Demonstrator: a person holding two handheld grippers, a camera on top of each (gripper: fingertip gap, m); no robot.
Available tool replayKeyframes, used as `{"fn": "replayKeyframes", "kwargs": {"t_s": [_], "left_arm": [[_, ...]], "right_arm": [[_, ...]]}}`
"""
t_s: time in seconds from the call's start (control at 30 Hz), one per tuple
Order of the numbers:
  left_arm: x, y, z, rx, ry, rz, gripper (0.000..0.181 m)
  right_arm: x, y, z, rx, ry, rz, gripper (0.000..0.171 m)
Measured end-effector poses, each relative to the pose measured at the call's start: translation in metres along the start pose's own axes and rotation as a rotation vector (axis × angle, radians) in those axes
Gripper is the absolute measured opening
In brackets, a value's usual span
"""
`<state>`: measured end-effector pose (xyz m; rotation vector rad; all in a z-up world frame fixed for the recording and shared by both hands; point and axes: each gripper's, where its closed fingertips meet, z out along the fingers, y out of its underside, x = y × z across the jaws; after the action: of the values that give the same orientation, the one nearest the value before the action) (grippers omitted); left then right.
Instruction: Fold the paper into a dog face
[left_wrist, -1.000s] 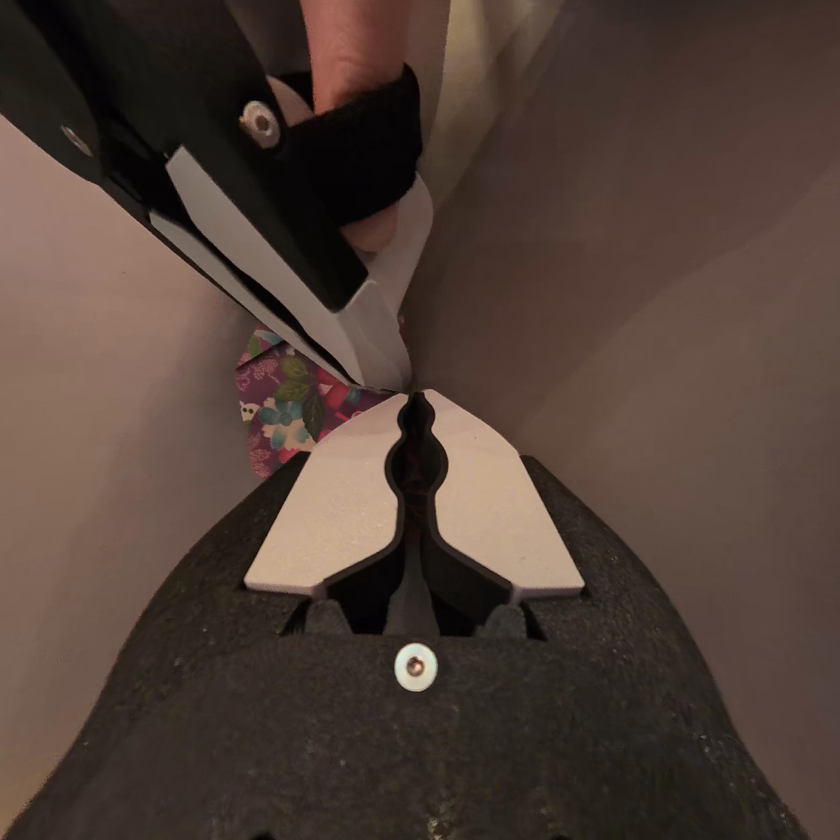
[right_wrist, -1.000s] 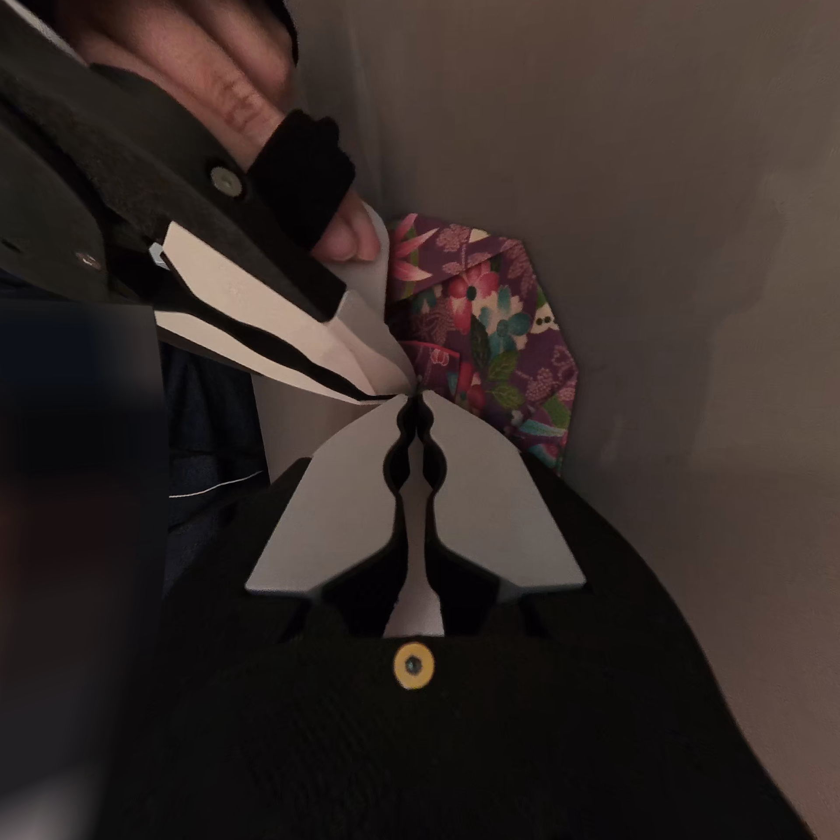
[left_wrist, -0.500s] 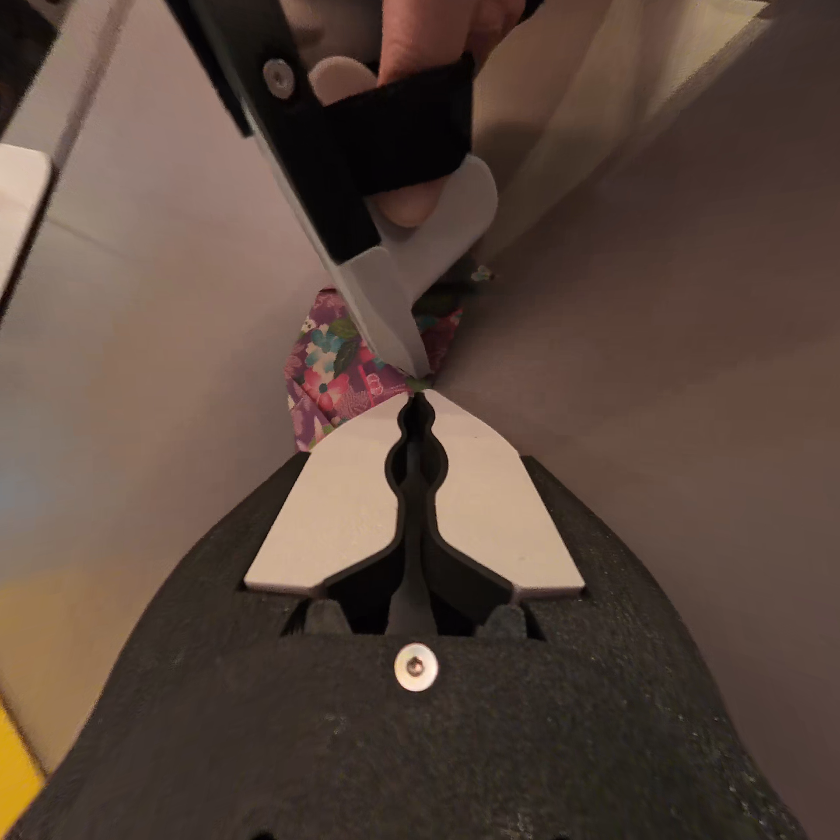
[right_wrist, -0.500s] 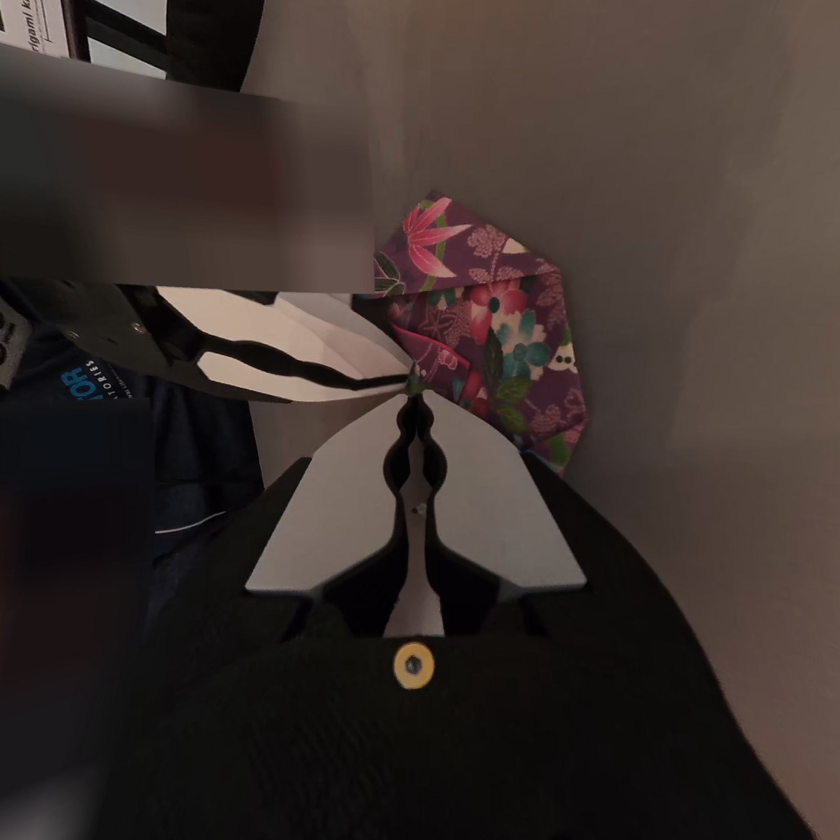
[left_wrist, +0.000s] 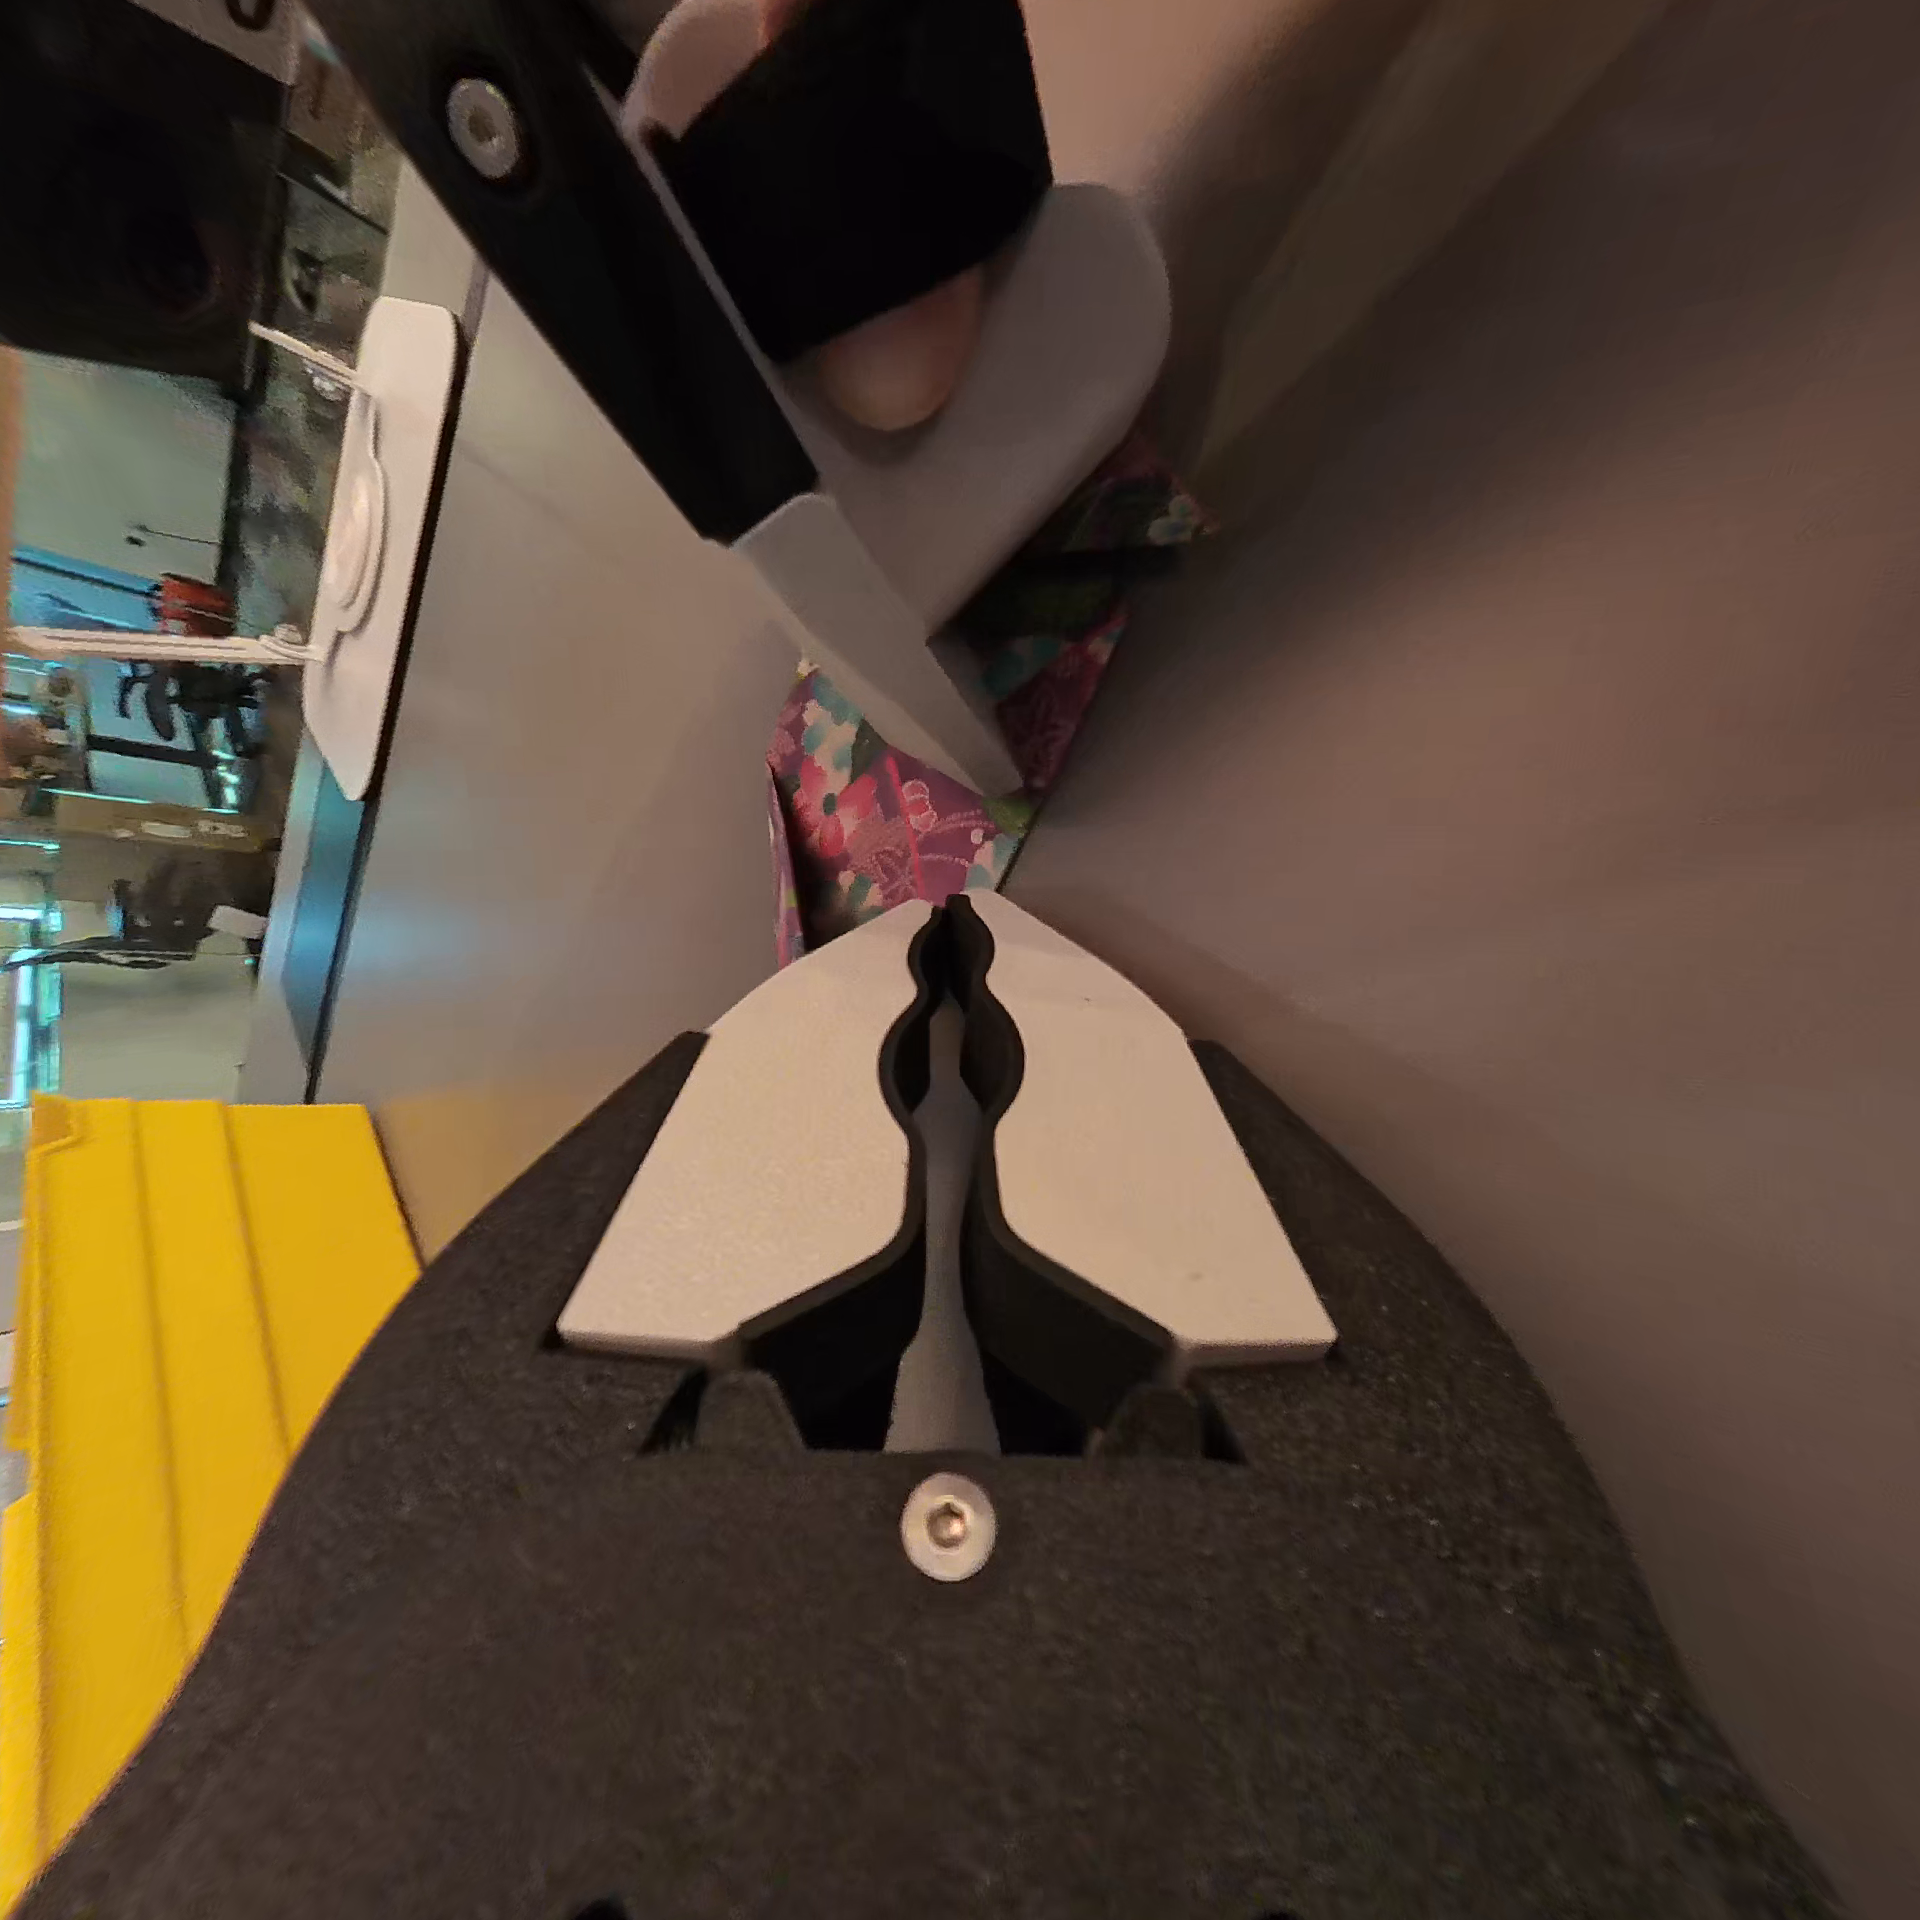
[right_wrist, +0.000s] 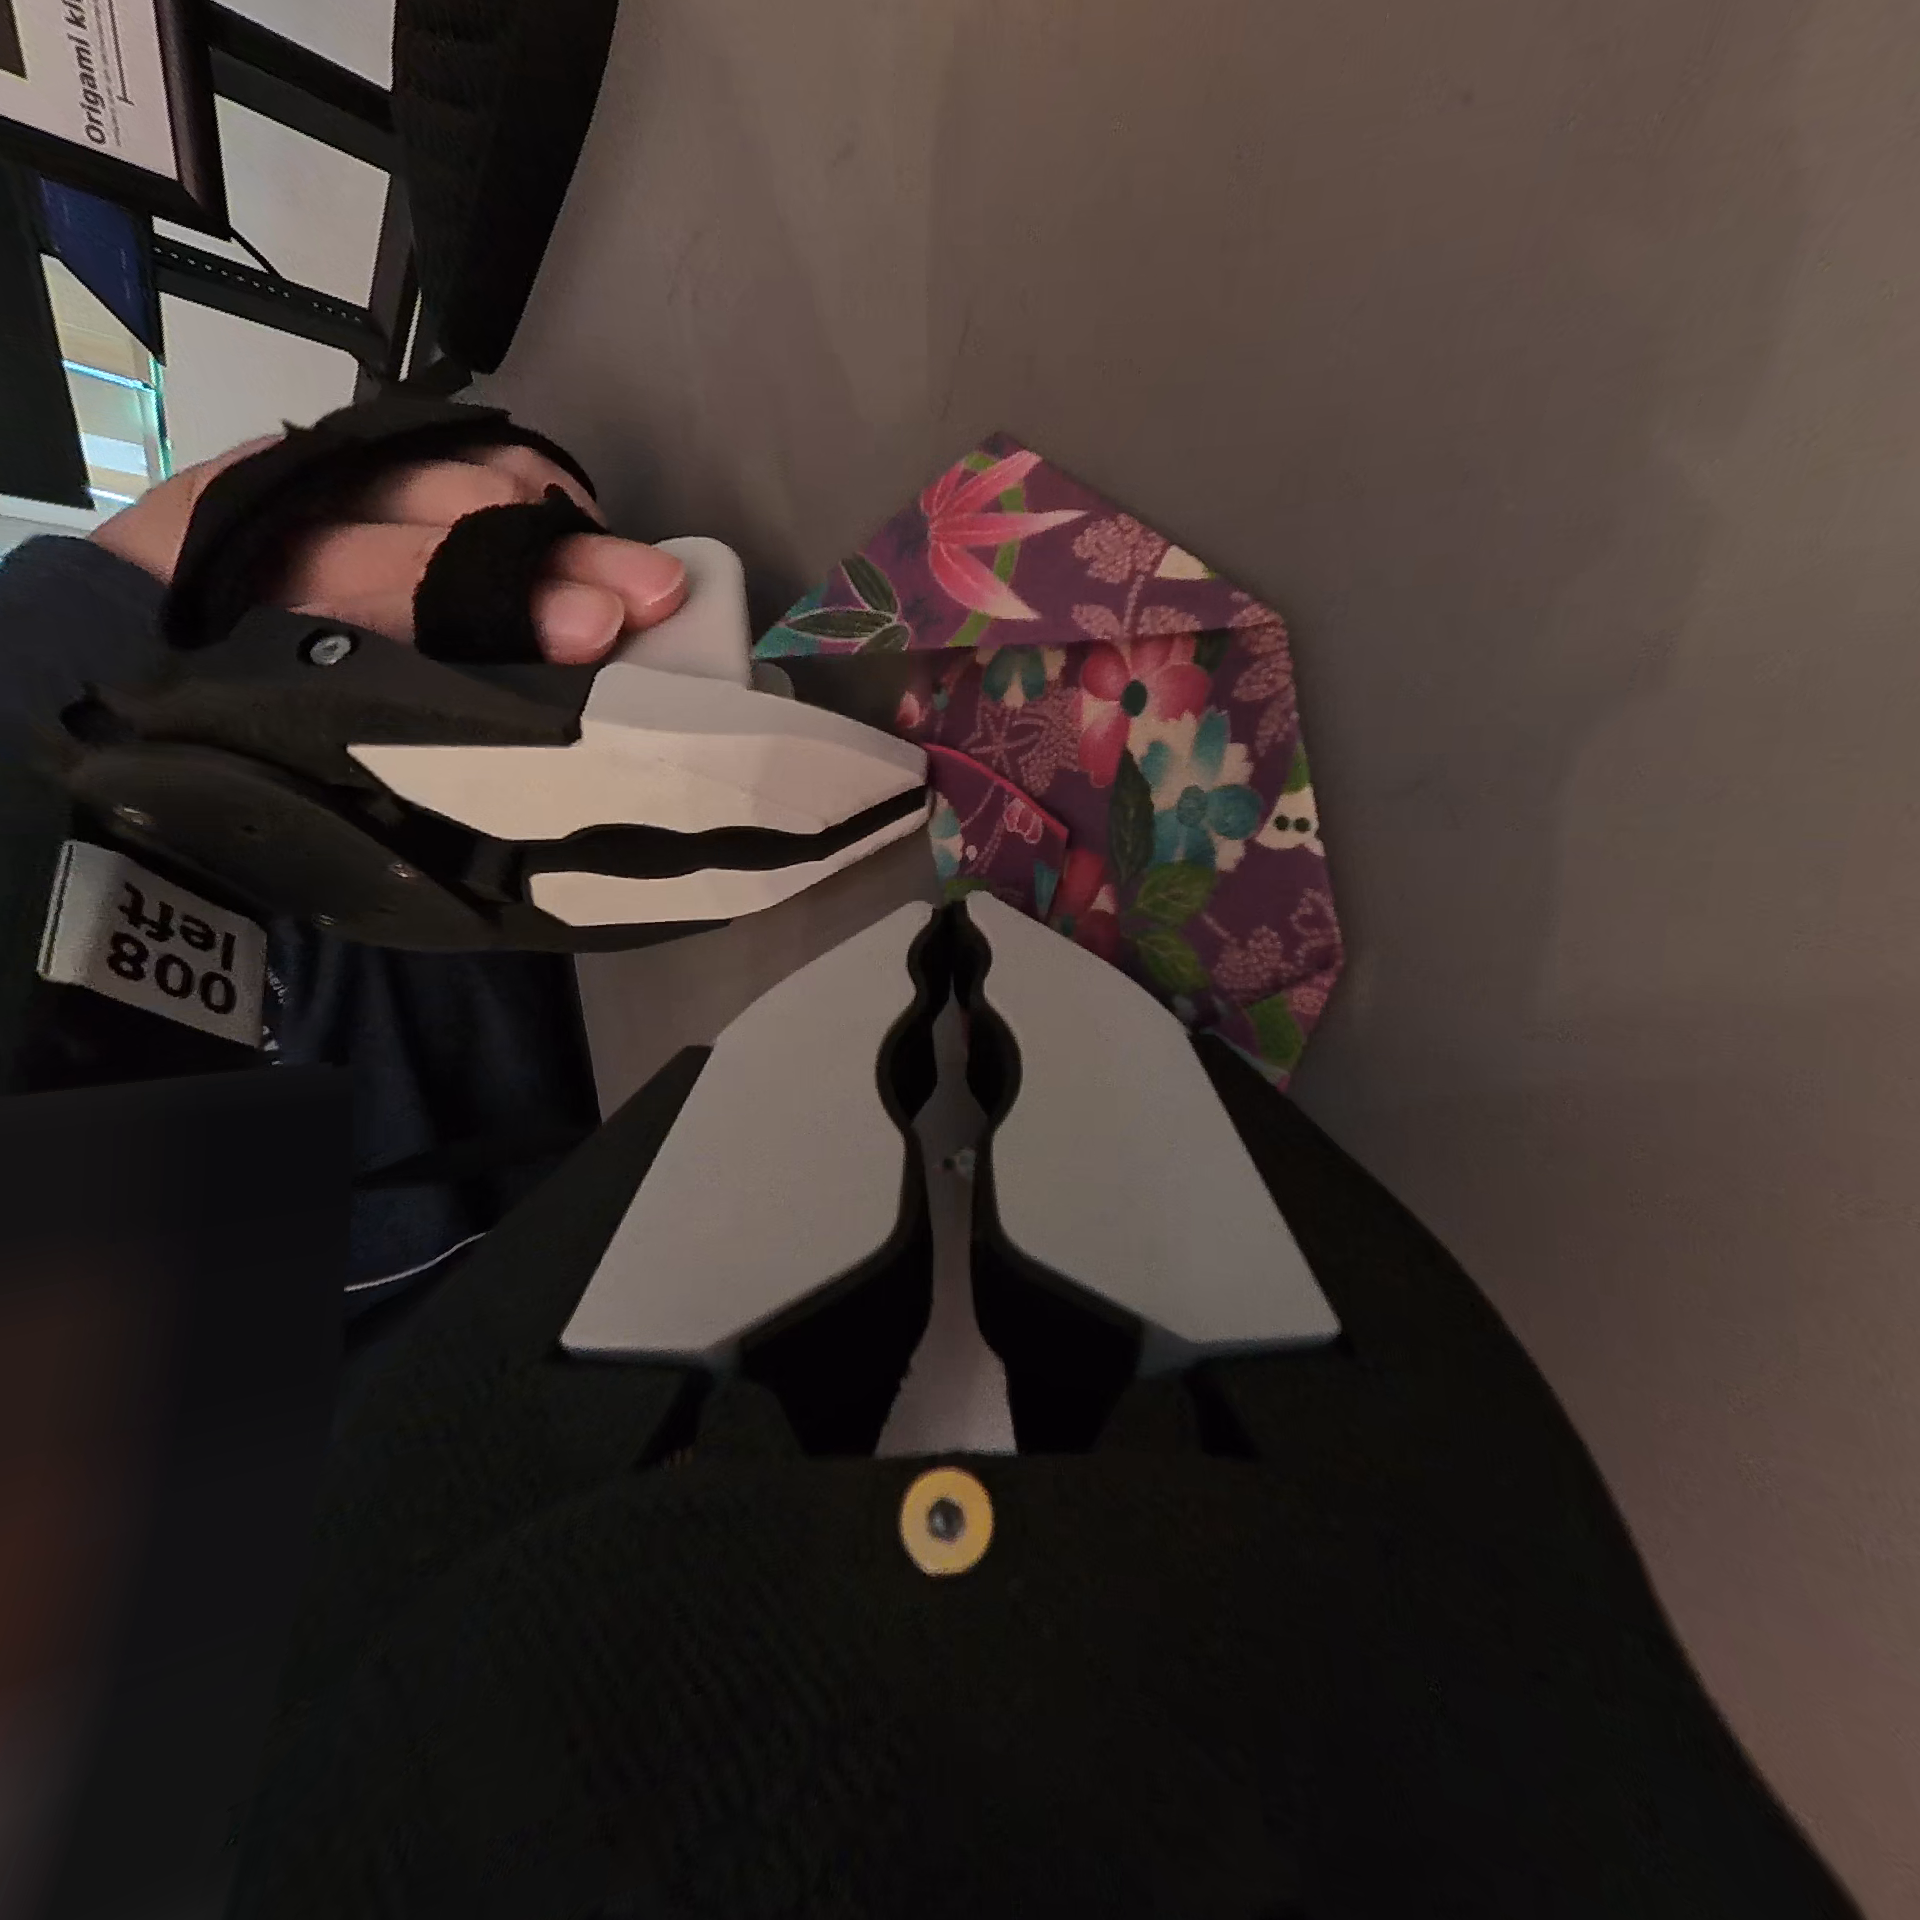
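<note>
Left wrist view: the left tool (left_wrist: 954, 906), pressed together, meets the flowered paper (left_wrist: 883, 821) lying at 12 o'clock on the grey tabletop (left_wrist: 1507, 831).

Right wrist view: the right tool (right_wrist: 948, 910), likewise shut, touches the paper's edge; firm, even pressing along the crease should sharpen the fold.

One folded floral paper (right_wrist: 1122, 748) lies on one grey table (right_wrist: 1507, 416), flanked by two grippers, the left (right_wrist: 920, 795) and the right (right_wrist: 951, 914), each with two white fingers. One gloved hand (right_wrist: 416, 571) shows on the left tool. One yellow bin (left_wrist: 177, 1351) stands at the table's edge.
</note>
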<state>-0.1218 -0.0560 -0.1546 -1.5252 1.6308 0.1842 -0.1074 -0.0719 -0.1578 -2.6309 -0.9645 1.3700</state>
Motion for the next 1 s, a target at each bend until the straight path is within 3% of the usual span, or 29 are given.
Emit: {"fn": "replayKeyframes", "kwargs": {"t_s": [0.53, 0.67, 0.87, 1.0], "left_arm": [[-0.004, 0.011, -0.004, -0.079, -0.030, -0.117, 0.000], [-0.017, 0.032, -0.006, -0.162, -0.122, -0.067, 0.000], [-0.011, 0.023, -0.014, -0.037, -0.040, -0.223, 0.000], [-0.014, -0.004, -0.021, 0.091, -0.137, -0.099, 0.000]], "right_arm": [[0.000, 0.000, 0.000, 0.002, -0.011, -0.001, 0.002], [-0.001, 0.000, 0.000, 0.001, -0.014, -0.002, 0.002], [-0.001, 0.000, 0.000, -0.001, -0.015, -0.001, 0.002], [-0.001, 0.000, 0.000, 0.004, -0.021, 0.003, 0.002]]}}
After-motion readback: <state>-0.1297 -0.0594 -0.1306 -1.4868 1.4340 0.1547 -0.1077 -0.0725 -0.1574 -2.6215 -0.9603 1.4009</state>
